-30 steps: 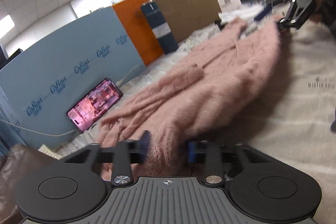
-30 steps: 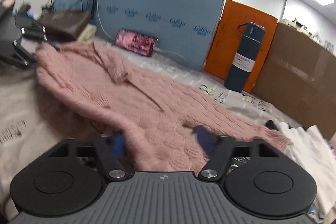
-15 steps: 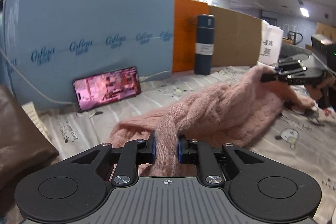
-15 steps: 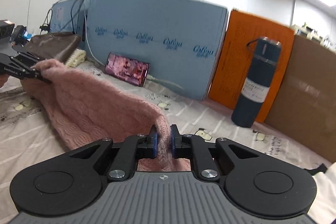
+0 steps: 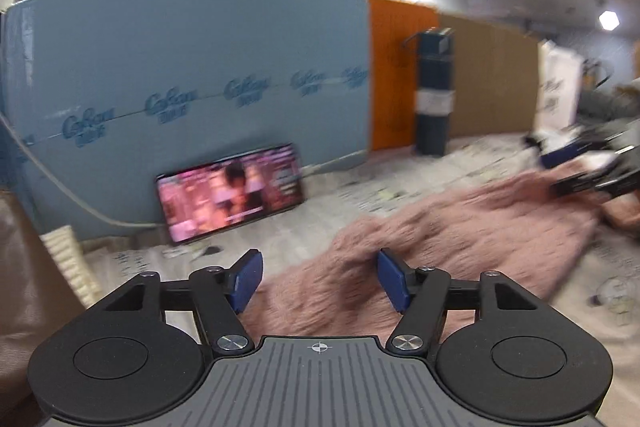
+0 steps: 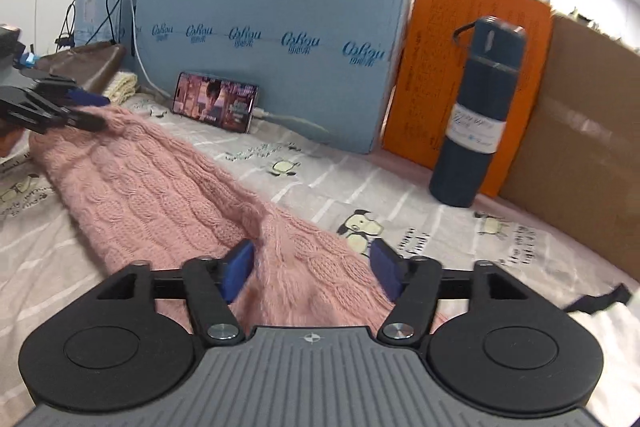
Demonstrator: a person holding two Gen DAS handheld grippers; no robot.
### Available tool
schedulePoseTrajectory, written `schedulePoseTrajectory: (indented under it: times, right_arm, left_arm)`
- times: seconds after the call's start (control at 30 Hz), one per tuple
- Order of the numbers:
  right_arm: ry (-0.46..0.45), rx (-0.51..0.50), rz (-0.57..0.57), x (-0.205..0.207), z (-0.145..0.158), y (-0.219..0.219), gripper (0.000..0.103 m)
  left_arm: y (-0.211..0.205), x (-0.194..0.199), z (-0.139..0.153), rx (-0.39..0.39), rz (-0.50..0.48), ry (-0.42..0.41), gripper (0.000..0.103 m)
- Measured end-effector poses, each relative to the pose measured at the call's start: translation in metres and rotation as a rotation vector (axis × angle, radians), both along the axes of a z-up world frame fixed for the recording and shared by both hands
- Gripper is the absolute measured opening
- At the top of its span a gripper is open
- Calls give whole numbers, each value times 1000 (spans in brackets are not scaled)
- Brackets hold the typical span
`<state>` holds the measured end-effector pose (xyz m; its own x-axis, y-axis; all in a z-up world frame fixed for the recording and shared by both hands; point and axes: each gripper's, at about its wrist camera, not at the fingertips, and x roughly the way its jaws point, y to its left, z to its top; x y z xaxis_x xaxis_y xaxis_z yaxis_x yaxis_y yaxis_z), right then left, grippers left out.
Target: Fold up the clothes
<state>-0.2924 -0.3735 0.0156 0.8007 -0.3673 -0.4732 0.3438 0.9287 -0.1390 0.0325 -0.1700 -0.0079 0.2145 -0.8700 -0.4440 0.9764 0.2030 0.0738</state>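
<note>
A pink cable-knit sweater (image 6: 160, 187) lies folded in a long band on the printed sheet; it also shows in the left wrist view (image 5: 460, 239). My left gripper (image 5: 320, 279) is open, its blue pads apart just above the sweater's left end. My right gripper (image 6: 312, 273) is open over the sweater's right end, with knit lying between the spread pads. Each gripper shows in the other's view: the right one (image 5: 592, 167) at the far right, the left one (image 6: 56, 107) at the far left.
A blue foam board (image 6: 272, 39) stands at the back with a lit phone (image 6: 216, 103) leaning on it. A dark blue flask (image 6: 476, 115), an orange board (image 6: 440, 67) and cardboard (image 6: 580, 131) stand to the right. A brown cushion (image 5: 24, 287) lies left.
Both grippers were shut on the sweater's edge half a second ago; both have opened and let it drop onto the sheet. The sweater lies flatter.
</note>
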Motion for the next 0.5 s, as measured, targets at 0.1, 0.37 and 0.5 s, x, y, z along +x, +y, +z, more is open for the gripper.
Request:
schedulePoseTrajectory:
  times: [0.1, 0.37, 0.5]
  right_arm:
    - [-42, -42, -37, -26, 6, 17, 70]
    - [61, -87, -136, -84, -8, 67, 68]
    - [84, -47, -182, -103, -19, 75, 69]
  left_arm:
    - [-6, 7, -10, 38, 59, 7, 66]
    - [4, -1, -7, 3, 60, -15, 67]
    - [10, -8, -6, -7, 46, -19, 69]
